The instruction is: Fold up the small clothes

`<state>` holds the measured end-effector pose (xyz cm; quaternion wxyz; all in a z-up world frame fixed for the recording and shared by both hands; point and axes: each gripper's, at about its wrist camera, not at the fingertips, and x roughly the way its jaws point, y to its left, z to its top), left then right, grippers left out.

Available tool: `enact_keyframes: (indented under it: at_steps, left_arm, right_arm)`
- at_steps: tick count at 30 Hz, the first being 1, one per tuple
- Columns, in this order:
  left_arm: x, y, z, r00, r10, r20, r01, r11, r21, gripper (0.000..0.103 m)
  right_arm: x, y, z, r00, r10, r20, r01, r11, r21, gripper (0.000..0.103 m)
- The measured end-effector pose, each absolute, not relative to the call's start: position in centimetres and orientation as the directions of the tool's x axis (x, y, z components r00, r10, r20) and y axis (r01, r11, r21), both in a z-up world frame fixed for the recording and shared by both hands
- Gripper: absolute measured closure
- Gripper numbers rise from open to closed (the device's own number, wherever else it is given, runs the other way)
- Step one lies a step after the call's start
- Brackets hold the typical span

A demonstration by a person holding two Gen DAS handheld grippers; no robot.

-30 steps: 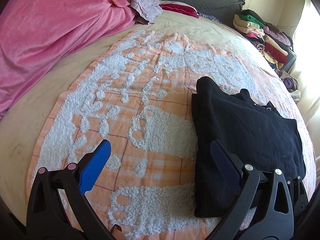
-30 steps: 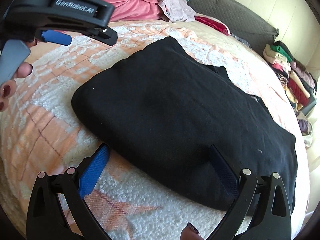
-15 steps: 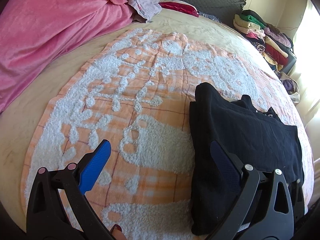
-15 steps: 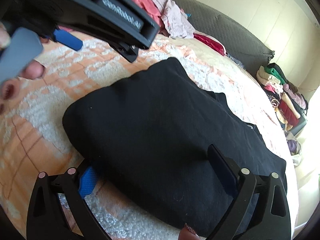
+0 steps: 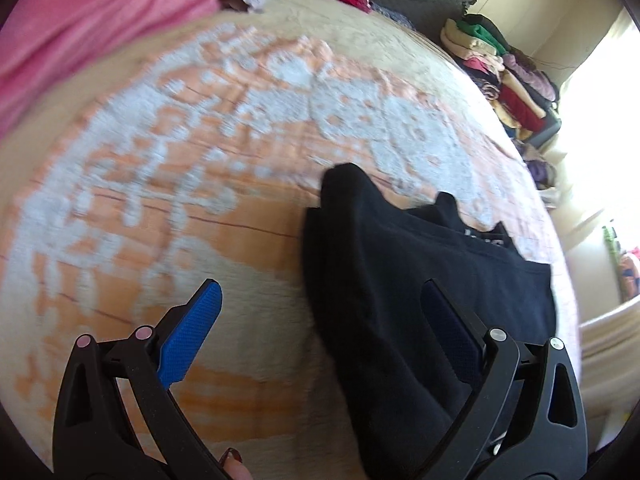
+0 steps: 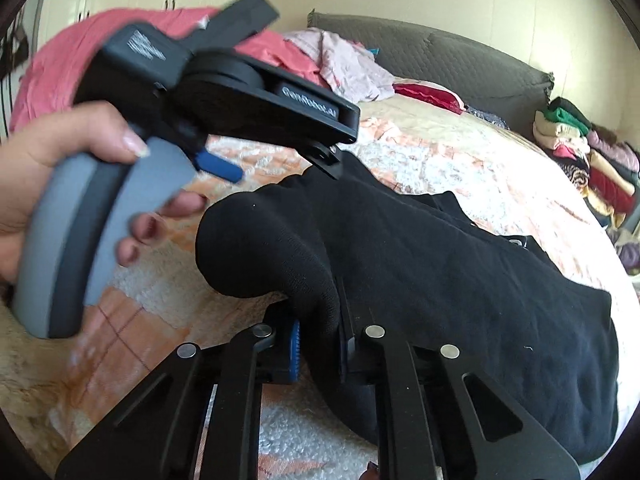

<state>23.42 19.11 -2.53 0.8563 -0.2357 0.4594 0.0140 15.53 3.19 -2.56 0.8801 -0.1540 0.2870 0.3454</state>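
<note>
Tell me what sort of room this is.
Most likely a home bedroom: a bed with a grey padded headboard, an orange-and-white blanket spread over it, and stacked folded clothes alongside.

Pink blanket (image 5: 80,28), stacked clothes (image 5: 508,68)

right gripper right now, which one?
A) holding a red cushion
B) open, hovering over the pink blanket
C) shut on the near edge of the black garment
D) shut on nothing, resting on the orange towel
C: in the right wrist view the right gripper has its blue pads pressed together on a bunched fold at the near edge of the black garment.
</note>
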Motion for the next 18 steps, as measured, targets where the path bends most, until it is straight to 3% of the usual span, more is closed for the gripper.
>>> enact_keyframes:
  at_steps: [11,14,16,18]
  left_arm:
    - [24.6,17.0,-2.5,0.575,-0.301,-0.761,-0.185,0.858,-0.479,0.011]
    - [24.7,16.1,-2.2,0.573,-0.333,-0.749,-0.153,0.854,-0.497,0.035]
    - [24.8,15.5,-2.0,0.567,-0.347,-0.747,-0.139,0.854,-0.502,0.06]
    - [24.8,15.0,-1.8,0.568,-0.348,-0.746,-0.131,0.856,-0.5,0.074]
  right_arm:
    - [14.6,0.2,-0.5,0.608,0.563,-0.56,-0.679,0.734,0.001,0.092]
    - [14.1,0.1,-0.4,0.616,0.559,-0.554,-0.677,0.736,-0.011,0.092]
    - [13.9,0.0,-0.3,0.623,0.555,-0.551,-0.67,0.742,-0.01,0.092]
    - [13.9,-0.2,-0.2,0.63,0.551,-0.547,-0.658,0.753,0.001,0.092]
